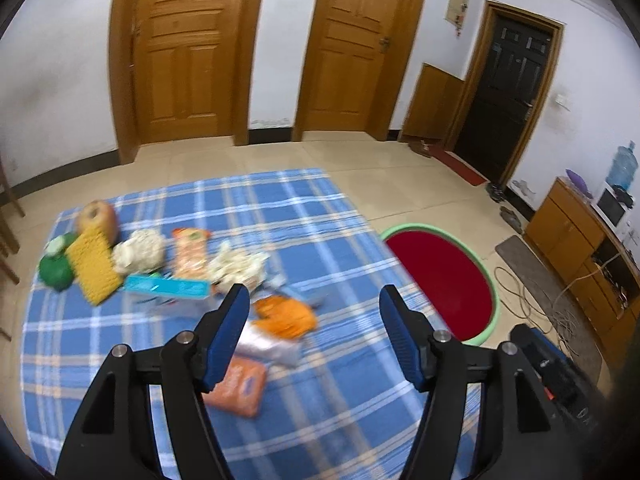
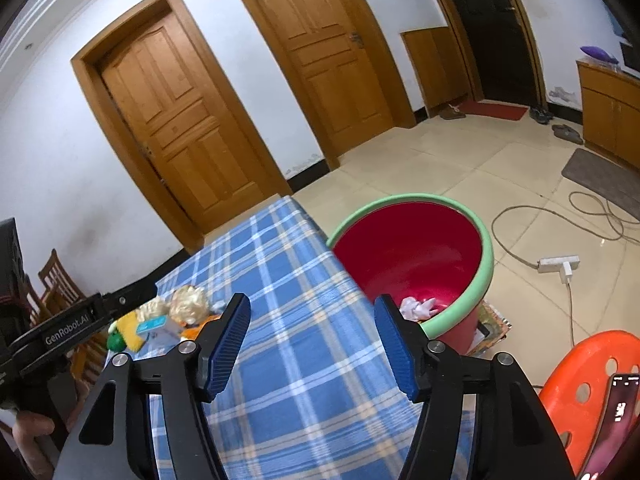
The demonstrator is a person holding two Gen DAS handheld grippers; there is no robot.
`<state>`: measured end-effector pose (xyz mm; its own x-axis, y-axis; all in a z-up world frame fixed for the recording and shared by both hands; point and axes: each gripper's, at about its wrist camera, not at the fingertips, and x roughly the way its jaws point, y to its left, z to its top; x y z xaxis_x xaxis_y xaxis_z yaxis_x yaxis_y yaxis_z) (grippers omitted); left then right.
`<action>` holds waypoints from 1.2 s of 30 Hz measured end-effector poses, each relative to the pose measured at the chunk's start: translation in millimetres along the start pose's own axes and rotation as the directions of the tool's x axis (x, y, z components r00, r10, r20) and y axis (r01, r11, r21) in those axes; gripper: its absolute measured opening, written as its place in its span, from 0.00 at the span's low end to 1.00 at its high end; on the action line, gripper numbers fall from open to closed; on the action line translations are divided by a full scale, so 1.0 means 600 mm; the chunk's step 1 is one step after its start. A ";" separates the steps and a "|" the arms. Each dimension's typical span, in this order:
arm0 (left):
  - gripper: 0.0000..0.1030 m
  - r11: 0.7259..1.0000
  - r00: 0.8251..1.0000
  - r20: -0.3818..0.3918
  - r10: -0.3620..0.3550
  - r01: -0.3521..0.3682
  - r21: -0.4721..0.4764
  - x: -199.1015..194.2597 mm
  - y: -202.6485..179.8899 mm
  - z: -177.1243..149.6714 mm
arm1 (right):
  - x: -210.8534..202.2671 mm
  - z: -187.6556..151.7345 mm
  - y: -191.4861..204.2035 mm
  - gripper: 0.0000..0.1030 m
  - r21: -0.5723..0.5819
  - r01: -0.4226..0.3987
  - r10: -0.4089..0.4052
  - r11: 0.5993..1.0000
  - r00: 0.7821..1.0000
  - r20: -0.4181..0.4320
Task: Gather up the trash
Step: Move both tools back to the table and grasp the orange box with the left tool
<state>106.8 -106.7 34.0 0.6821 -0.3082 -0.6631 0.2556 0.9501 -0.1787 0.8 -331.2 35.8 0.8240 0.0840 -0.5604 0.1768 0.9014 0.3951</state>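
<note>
Checked cloth covers the tabletop (image 1: 328, 216), trash (image 1: 284, 316) heaped on its left half. I see both jaws apart and empty: left hand-held gripper (image 1: 314, 308) faces the pile, right hand-held gripper (image 2: 312, 316) sits by the bin (image 2: 486, 256), ready for drops.

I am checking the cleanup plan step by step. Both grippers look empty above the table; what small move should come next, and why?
Probably lower the left gripper onto the orange wrapper just ahead of its fingers. Both grippers are open and hold nothing, wrappers and crumpled paper lie on the plaid tablecloth, and the red bin beside the table already holds some trash.
</note>
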 end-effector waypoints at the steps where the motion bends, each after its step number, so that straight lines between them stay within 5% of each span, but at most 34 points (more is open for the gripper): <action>1: 0.65 1.000 1.000 -0.004 0.007 -0.007 -0.004 -0.002 0.007 -0.005 | -0.002 -0.003 0.006 0.65 -0.007 -0.004 0.004 1.000 1.000 0.000; 16: 0.66 0.996 0.991 -0.120 0.063 -0.069 -0.050 0.018 0.087 -0.072 | -0.004 -0.027 0.048 0.69 -0.054 0.003 -0.005 0.999 0.999 -0.032; 36: 0.65 0.999 0.981 -0.189 0.037 -0.044 -0.028 0.064 0.094 -0.111 | 0.018 -0.044 0.062 0.69 -0.069 0.011 -0.017 0.998 0.996 -0.090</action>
<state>102.0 -61.6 -50.0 0.5491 -0.2579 -0.7950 0.2061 0.9636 -0.1703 2.3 -285.8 25.2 0.7691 0.1067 -0.6301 0.1478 0.9295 0.3378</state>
